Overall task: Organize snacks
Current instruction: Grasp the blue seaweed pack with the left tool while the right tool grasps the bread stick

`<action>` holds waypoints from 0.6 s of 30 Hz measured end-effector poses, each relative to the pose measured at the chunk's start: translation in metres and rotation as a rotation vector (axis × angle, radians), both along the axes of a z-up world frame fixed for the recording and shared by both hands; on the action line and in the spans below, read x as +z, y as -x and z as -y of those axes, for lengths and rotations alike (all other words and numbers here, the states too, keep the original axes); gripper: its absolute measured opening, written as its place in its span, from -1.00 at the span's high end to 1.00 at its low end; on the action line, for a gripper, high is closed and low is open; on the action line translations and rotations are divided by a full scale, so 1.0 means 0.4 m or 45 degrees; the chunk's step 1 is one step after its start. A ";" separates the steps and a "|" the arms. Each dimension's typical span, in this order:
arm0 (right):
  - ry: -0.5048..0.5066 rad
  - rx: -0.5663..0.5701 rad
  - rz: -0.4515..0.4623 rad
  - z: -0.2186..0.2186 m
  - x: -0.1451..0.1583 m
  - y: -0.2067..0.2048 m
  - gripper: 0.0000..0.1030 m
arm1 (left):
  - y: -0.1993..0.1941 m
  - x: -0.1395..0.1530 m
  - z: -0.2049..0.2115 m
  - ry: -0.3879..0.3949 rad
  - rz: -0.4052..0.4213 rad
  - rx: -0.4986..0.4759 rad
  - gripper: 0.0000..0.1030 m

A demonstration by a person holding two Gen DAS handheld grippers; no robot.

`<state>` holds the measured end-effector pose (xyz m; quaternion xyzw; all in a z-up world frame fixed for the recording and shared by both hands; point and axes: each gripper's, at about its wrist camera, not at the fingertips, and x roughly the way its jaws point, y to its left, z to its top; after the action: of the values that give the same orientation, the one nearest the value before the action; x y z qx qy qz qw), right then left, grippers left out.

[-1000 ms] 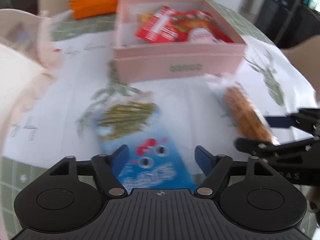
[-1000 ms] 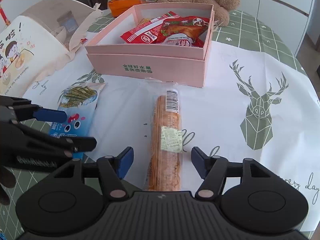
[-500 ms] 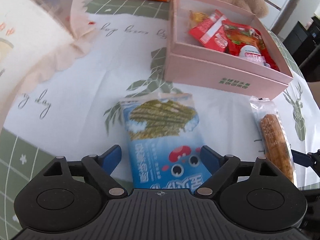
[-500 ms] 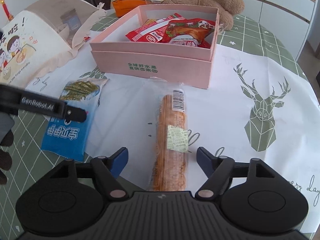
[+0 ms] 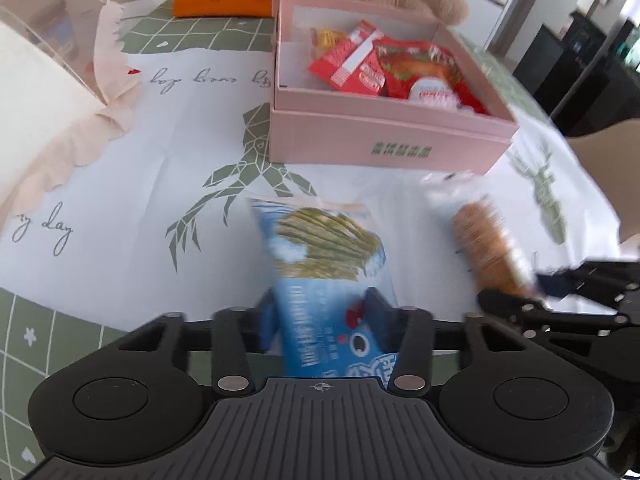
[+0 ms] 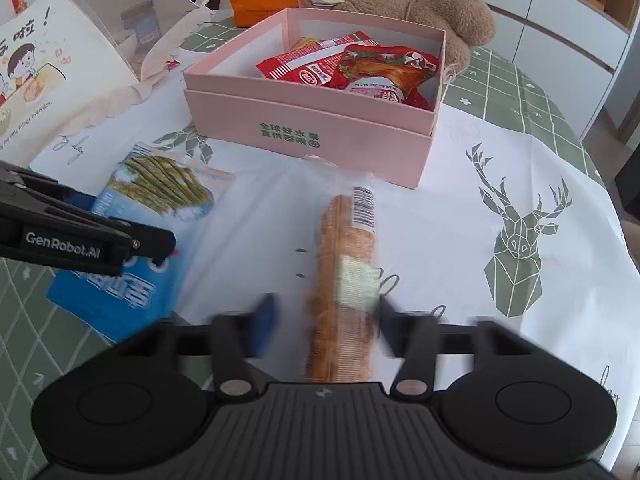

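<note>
Left gripper (image 5: 320, 316) pinching blue seaweed pack (image 5: 332, 264), long axis toward 12. Pink box (image 6: 316, 120) at 12 of both. Right gripper (image 6: 324, 320) straddling biscuit pack (image 6: 344, 280), blurred, grip uncertain.

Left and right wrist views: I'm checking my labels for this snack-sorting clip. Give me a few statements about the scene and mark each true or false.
1. The left gripper is closed on the blue seaweed pack. True.
2. The pink box holds no snacks. False: red packets lie inside it.
3. The long biscuit pack lies between the right gripper's fingers. True.
4. The biscuit pack is already in the box. False: it is on the tablecloth in front of the box.
5. A teddy bear lies behind the box. True.
</note>
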<state>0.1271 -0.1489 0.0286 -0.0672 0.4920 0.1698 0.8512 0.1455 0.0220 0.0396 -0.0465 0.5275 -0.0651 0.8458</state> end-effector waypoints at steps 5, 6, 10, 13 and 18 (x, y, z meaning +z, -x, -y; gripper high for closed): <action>-0.115 -0.047 -0.123 0.003 0.009 0.003 0.45 | 0.015 0.025 0.002 0.065 0.005 -0.050 0.30; -0.105 -0.043 -0.119 -0.004 0.010 0.011 0.45 | 0.017 0.024 0.007 0.064 0.002 -0.063 0.29; -0.040 -0.031 -0.102 -0.027 0.014 0.039 0.45 | 0.014 0.015 0.010 -0.090 0.004 -0.074 0.16; 0.012 -0.051 -0.080 -0.013 0.020 0.047 0.39 | 0.034 0.040 -0.004 -0.123 0.054 -0.049 0.17; -0.054 -0.090 -0.096 0.045 0.019 0.042 0.24 | 0.051 0.023 0.054 -0.096 0.013 -0.107 0.17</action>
<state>0.1104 -0.1670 0.0363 -0.0254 0.5221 0.1523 0.8388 0.1250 0.0003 0.0487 0.0079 0.5267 -0.0807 0.8462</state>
